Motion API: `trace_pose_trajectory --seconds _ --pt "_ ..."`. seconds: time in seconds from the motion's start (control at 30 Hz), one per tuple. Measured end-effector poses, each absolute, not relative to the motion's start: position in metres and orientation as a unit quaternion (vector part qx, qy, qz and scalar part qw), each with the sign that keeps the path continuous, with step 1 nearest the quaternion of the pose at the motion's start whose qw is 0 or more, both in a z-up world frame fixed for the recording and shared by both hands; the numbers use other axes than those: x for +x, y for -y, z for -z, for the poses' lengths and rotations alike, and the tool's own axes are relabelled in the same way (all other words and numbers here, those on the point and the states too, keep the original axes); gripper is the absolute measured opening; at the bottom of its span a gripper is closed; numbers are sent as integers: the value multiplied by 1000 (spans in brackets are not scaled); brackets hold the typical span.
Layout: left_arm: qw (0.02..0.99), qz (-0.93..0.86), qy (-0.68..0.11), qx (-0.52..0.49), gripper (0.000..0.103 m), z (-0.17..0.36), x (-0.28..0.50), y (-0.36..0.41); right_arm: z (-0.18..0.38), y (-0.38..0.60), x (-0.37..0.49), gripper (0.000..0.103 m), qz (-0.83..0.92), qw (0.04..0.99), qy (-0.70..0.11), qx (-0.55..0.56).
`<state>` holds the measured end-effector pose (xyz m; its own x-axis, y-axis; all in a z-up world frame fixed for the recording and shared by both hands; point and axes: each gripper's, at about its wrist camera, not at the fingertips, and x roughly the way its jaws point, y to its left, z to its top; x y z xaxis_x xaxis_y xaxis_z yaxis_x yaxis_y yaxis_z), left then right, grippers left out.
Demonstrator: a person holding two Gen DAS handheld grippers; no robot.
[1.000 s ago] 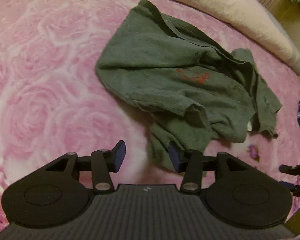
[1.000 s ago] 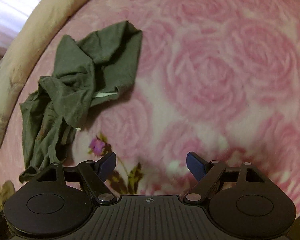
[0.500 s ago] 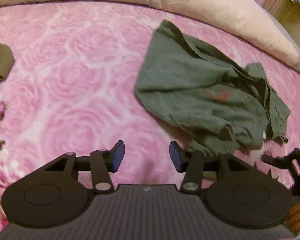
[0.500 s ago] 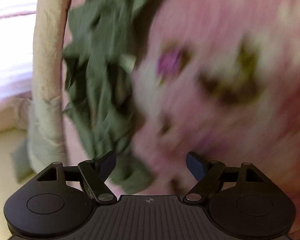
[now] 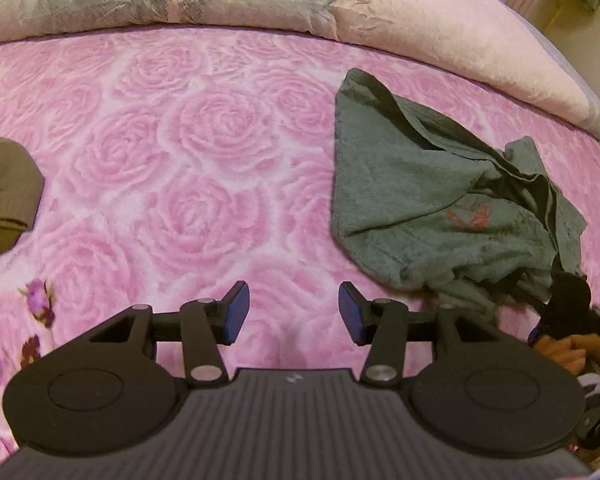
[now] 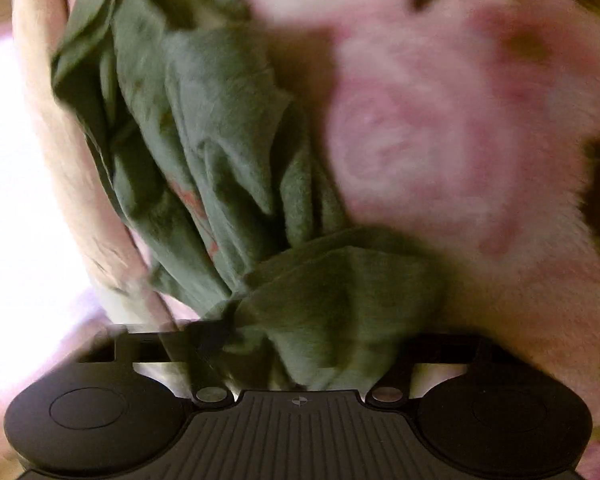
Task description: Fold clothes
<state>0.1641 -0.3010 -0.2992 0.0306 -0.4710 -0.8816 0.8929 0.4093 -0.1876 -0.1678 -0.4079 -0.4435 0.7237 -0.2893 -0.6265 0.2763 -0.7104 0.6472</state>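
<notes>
We see the green shirt point(image 5: 440, 200) crumpled on the pink bed point(image 5: 204, 168), running away toward the pillow, with our right hand-held gripper point(image 6: 300, 360) closing on its near edge while our left hand-held gripper point(image 5: 294, 314) hangs half-open and empty beside the shirt.

A shirt point(image 5: 432, 200) is lying crumpled on the blanket point(image 5: 204, 168), right of centre; a pillow point(image 5: 440, 24) is lying behind it, another garment point(image 5: 4, 192) far left.
</notes>
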Motion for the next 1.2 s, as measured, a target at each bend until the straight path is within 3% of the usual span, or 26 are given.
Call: trace_pose_trajectory --seconds 0.2,0.5,0.73,0.83,1.07,1.13,1.17,1.2 --pt "661 529 -480 229 44 298 157 319 402 404 -220 12 436 490 -99 749" --pt "579 617 -458 274 42 297 83 364 324 318 -431 12 592 463 -176 636" --pt "486 700 -430 297 44 302 -21 435 295 284 -546 12 722 348 -108 588" --pt "439 730 -427 303 45 314 -78 486 298 286 -568 12 712 366 -48 597" --pt "363 753 -453 310 56 366 -202 595 312 318 -576 13 687 406 -21 602" --pt "360 728 -476 337 48 387 -223 608 307 312 -582 13 682 407 -17 607" --pt "346 730 -488 331 24 393 -227 608 304 311 -585 13 679 410 -19 608" --pt "337 733 -494 324 6 394 -228 605 307 317 -585 13 677 415 -22 607"
